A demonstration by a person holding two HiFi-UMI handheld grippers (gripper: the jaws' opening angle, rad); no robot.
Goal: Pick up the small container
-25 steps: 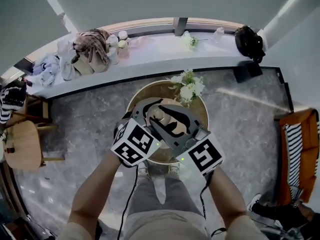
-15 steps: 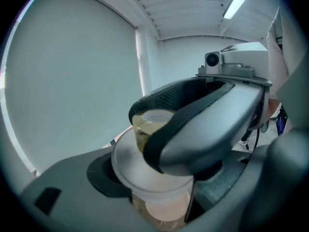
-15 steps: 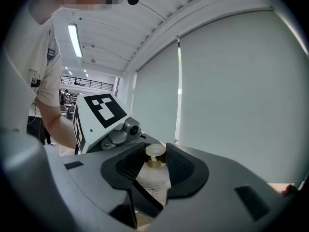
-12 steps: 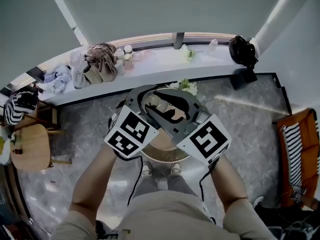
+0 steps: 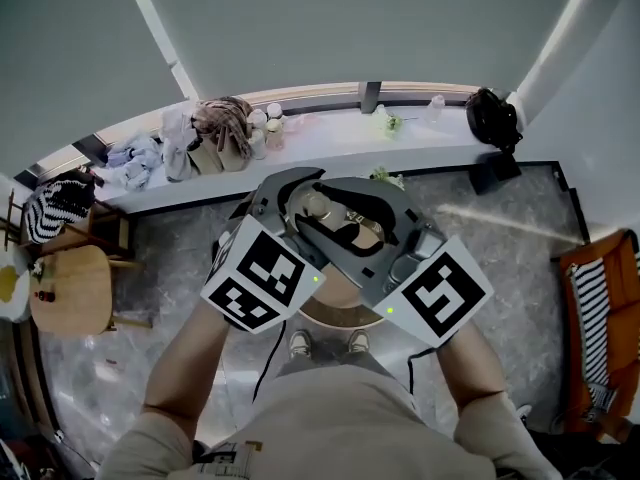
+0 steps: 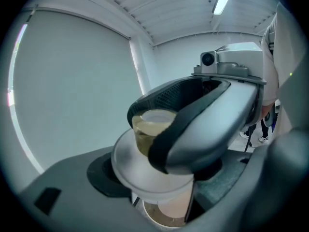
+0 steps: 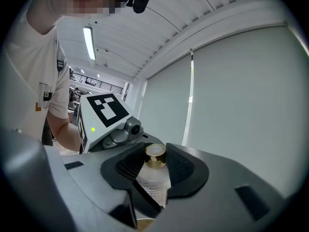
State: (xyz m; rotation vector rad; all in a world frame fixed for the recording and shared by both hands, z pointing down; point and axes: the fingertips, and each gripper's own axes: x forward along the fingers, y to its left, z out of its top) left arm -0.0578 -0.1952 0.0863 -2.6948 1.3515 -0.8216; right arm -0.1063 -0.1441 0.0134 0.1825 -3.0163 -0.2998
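The small container (image 5: 319,206) is a clear little bottle with a gold cap, held up in the air over the round table (image 5: 340,314). In the right gripper view my right gripper (image 7: 155,167) has its two black pads against the container (image 7: 152,180), just under the cap. In the left gripper view the container (image 6: 148,129) stands between the jaws of my left gripper (image 6: 164,199), but the right gripper's jaw crosses in front and hides whether they touch it. In the head view the left gripper (image 5: 305,196) and right gripper (image 5: 338,224) overlap around it.
Below are a grey marble floor and the person's shoes. Behind run a white ledge with cloths and jars (image 5: 228,133) and a black bag (image 5: 495,118). White flowers (image 5: 386,176) peek past the grippers. A wooden chair (image 5: 70,290) stands at the left, a striped orange seat (image 5: 600,308) at the right.
Both grippers have risen together toward the head camera with the container between them. They now cover most of the round table and the flowers.
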